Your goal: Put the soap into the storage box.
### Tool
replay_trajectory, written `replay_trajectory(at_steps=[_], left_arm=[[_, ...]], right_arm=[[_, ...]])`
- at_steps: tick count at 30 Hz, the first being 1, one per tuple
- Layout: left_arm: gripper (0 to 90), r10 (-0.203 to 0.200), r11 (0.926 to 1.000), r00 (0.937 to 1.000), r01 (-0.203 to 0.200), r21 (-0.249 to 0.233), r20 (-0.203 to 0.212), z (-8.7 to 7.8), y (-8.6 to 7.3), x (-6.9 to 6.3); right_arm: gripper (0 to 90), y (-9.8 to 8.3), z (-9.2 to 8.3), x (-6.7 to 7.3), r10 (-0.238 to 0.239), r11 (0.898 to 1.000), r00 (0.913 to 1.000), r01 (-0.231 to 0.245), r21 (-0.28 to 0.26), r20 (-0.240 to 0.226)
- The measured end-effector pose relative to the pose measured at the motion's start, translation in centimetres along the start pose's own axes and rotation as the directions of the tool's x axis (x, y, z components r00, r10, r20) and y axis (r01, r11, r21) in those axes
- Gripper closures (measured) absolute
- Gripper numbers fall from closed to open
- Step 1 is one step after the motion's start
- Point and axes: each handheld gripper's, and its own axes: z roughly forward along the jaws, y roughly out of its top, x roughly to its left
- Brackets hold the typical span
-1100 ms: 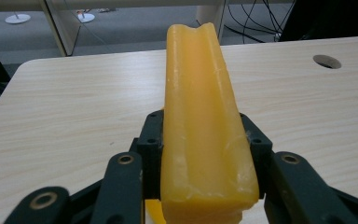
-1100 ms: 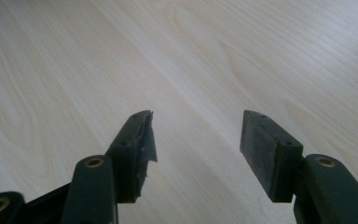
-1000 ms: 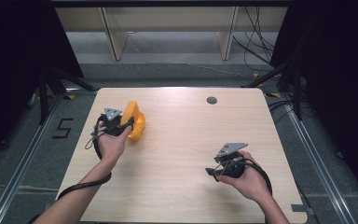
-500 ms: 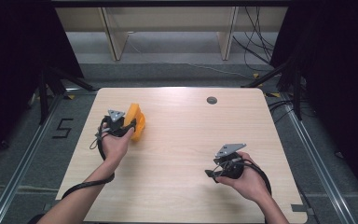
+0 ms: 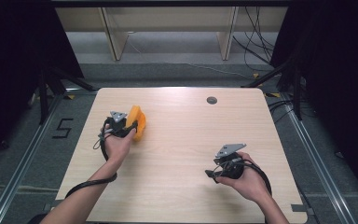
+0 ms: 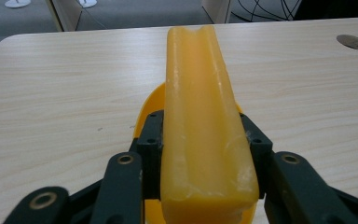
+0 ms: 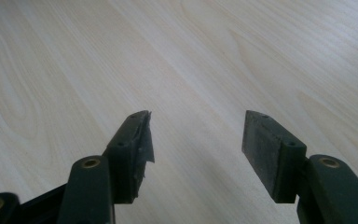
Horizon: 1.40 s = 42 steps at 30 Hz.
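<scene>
Since the earlier frame, the left gripper and the orange object it carries sit slightly lower and further left in the high view, nearer the person, while the right gripper stays where it was at the lower right of the table. Its jaws have just been opening a little further, and nothing lies between them.

Two grippers are in view, one in each hand. One orange object is present: a long, waxy yellow-orange bar with a groove along its top, and a curved orange rim showing beneath it in the left gripper view. I cannot tell whether bar and rim are one piece. The left gripper's jaws are clamped on both sides of this bar, which stands at the left middle of the high view, upper left of the tabletop.

The right gripper has its jaws spread wide over bare wood, holding nothing. One small dark round grommet sits in the tabletop near its far edge, upper centre of the high view.
</scene>
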Motion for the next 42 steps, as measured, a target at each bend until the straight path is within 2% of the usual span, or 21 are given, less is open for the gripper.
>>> replay_trajectory(at_steps=[5,6,7,11,15,17,20,26,29,31,33,34,36,38,39,41,42], left_arm=[[60.2,0.000,1.0000,1.0000,0.000,-0.001,0.006,0.0,0.0,0.1],[60.2,-0.010,1.0000,0.9999,0.010,-0.001,0.011,0.0,0.0,0.2],[60.1,-0.008,1.0000,0.9999,0.008,0.001,0.015,0.0,0.0,0.2],[59.8,-0.004,0.9999,0.9998,0.004,0.010,0.021,0.0,0.0,0.3],[58.8,-0.008,0.9996,0.9988,0.006,0.028,0.049,0.2,0.0,0.7],[56.3,-0.014,0.9993,0.9986,0.012,0.036,0.052,0.2,0.0,0.7],[51.0,-0.001,0.9991,0.9980,-0.002,0.043,0.063,0.1,0.0,0.8],[42.5,0.029,0.9988,0.9978,-0.031,0.038,0.059,-0.8,0.4,0.9],[38.3,0.046,0.9980,0.9965,-0.049,0.039,0.070,-1.8,0.6,1.0],[36.5,0.061,0.9972,0.9944,-0.064,0.039,0.086,-2.8,0.8,1.2],[35.3,0.088,0.9941,0.9893,-0.094,0.053,0.117,-3.9,1.0,1.5],[34.8,0.092,0.9934,0.9868,-0.100,0.056,0.134,-4.5,0.9,1.6],[33.9,0.101,0.9925,0.9821,-0.111,0.052,0.159,-5.6,0.9,2.0],[33.1,0.115,0.9905,0.9782,-0.127,0.055,0.173,-6.7,0.7,2.5],[32.9,0.110,0.9916,0.9770,-0.121,0.047,0.182,-7.3,0.6,2.7],[32.8,0.126,0.9889,0.9708,-0.139,0.051,0.204,-8.5,0.2,3.5],[32.6,0.126,0.9889,0.9708,-0.139,0.051,0.204,-8.5,0.2,3.5]], right_arm=[[42.2,-0.1,0.2,0.0,-0.009,1.000,0.9999,0.009,-0.017,0.006],[42.2,-0.1,0.2,0.1,-0.009,1.000,1.0000,0.009,-0.015,0.005],[42.1,0.0,0.1,0.0,-0.011,1.000,0.9999,0.011,0.001,0.001],[41.8,-0.1,0.2,0.0,-0.012,1.000,0.9999,0.012,0.009,-0.002],[41.6,-0.1,0.2,0.0,-0.012,1.000,0.9999,0.012,0.010,-0.002],[41.5,-0.1,0.2,0.0,-0.012,1.000,0.9999,0.012,0.009,-0.003],[41.3,-0.1,0.2,0.0,-0.011,1.000,0.9999,0.011,0.011,-0.003],[40.5,-0.2,0.2,0.1,-0.009,1.000,1.0000,0.009,0.016,-0.002],[40.2,-0.3,0.4,0.1,-0.004,1.000,1.0000,0.004,0.001,0.003],[39.9,-0.3,0.2,0.0,-0.002,1.000,1.0000,0.002,0.012,-0.001],[39.5,-0.3,0.1,0.0,0.008,1.000,1.0000,-0.008,0.023,-0.004],[39.4,-0.4,0.2,-0.1,-0.006,1.000,1.0000,0.006,0.018,0.001],[39.4,-0.4,0.1,-0.1,-0.004,1.000,1.0000,0.004,0.019,0.004],[39.3,-0.5,0.2,-0.1,0.003,1.000,0.9999,-0.003,0.001,0.010],[39.3,-0.4,0.0,-0.1,0.001,1.000,1.0000,-0.002,0.018,0.005],[39.2,-0.5,0.0,-0.1,0.005,1.000,1.0000,-0.005,0.018,0.004],[39.2,-0.5,0.0,-0.1,0.005,1.000,1.0000,-0.005,0.018,0.004]])
